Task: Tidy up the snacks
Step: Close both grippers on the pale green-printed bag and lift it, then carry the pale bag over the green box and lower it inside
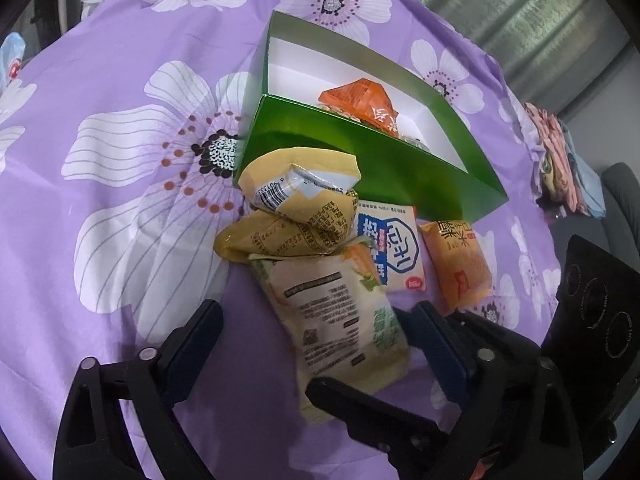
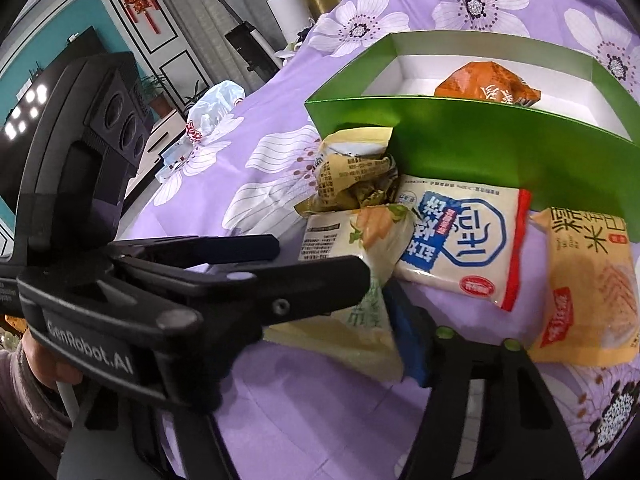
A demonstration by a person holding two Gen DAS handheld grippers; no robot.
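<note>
The left fingers (image 1: 192, 332) stand released and wide apart, pointing down at the purple flowered cloth (image 1: 120, 240). A cream snack packet (image 1: 340, 320) lies flat between them, closer to the right-side finger and well clear of the left-side one. The right fingers (image 2: 416, 340) come in from the side and cross the left pair. One of them lies over the near end of the same cream packet and the other just beside its edge. The left tool hides part of them, so I cannot tell whether they press on the packet. Just beyond the left fingertips two crumpled yellow packets (image 1: 296, 208) are heaped on the far end of the cream one. Beside these, ahead of the right-side finger, lie a blue-and-white packet (image 1: 394, 248) and then an orange-yellow packet (image 1: 460, 268), both flat on the cloth. Farther ahead, touching the yellow heap, stands an open green box (image 1: 380, 168) with a white inside. An orange packet (image 1: 360, 100) lies in it. A sleeve (image 2: 24, 400) shows behind the left tool.
</note>
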